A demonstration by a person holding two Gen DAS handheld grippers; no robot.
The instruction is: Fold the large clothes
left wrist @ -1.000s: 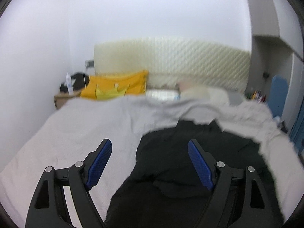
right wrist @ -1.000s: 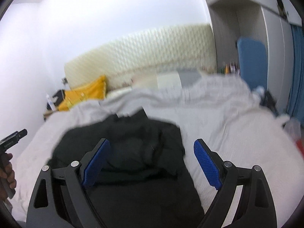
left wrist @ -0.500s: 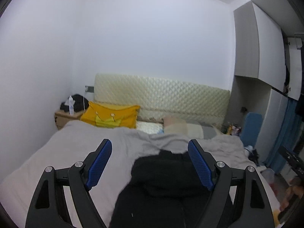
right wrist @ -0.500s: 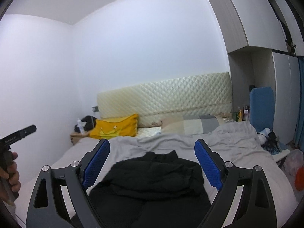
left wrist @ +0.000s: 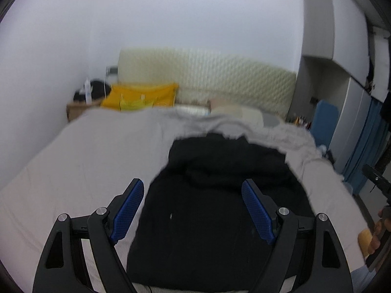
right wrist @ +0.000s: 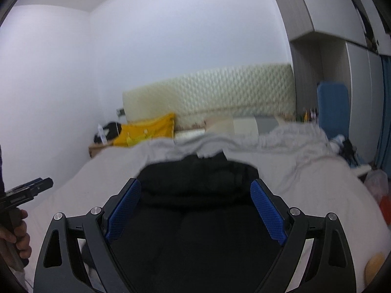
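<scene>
A large black garment [left wrist: 215, 195] lies spread on the grey bedsheet [left wrist: 92, 161], its far end bunched in a heap. It also shows in the right wrist view [right wrist: 195, 210]. My left gripper [left wrist: 193, 210] is open and empty, held above the garment's near left part. My right gripper [right wrist: 195, 210] is open and empty, above the garment's near middle. The left gripper's tip [right wrist: 34, 188] shows at the left edge of the right wrist view, and the right gripper's tip [left wrist: 376, 180] at the right edge of the left wrist view.
A cream padded headboard [left wrist: 207, 73] backs the bed. A yellow pillow [left wrist: 141, 96] and pale pillows [left wrist: 234, 112] lie at the head. A bedside table [left wrist: 78, 108] with a bottle stands at the far left. Grey wardrobes [left wrist: 347, 85] and a blue board [right wrist: 332, 107] stand at the right.
Both cameras tilted up towards the wall half a second ago and have dropped back down towards the garment. Both grippers stay open and empty.
</scene>
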